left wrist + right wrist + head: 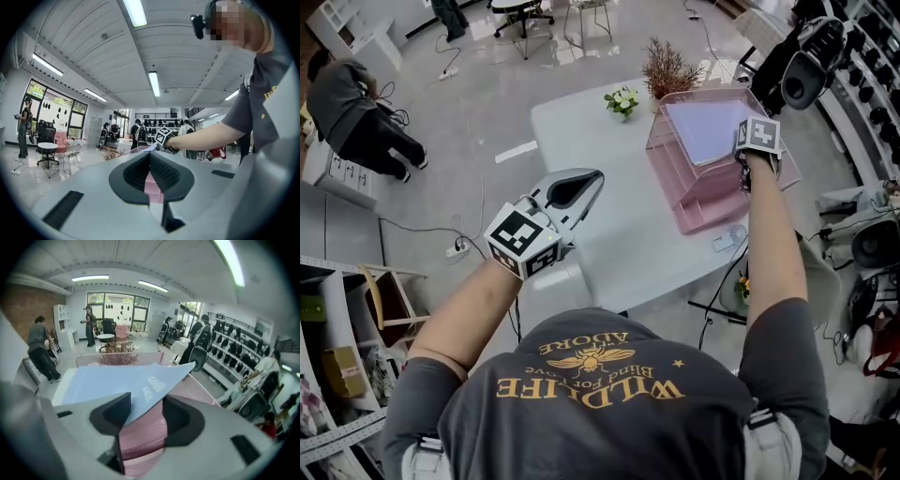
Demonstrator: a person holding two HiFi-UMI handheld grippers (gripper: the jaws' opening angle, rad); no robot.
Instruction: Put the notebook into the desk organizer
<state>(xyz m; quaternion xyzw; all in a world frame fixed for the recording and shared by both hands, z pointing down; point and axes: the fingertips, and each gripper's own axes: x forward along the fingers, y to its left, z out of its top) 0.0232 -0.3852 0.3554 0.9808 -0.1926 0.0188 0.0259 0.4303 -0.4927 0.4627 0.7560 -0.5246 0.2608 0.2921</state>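
Notebook [108, 380] between right gripper's [145, 416] open jaws

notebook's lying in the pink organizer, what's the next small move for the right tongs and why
Probably draw the right tongs back and up: their jaws stand apart, and the notebook already lies inside the organizer, only its corner between them.

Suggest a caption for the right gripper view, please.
Open right tool astride the pale blue notebook resting in the pink mesh desk organizer.
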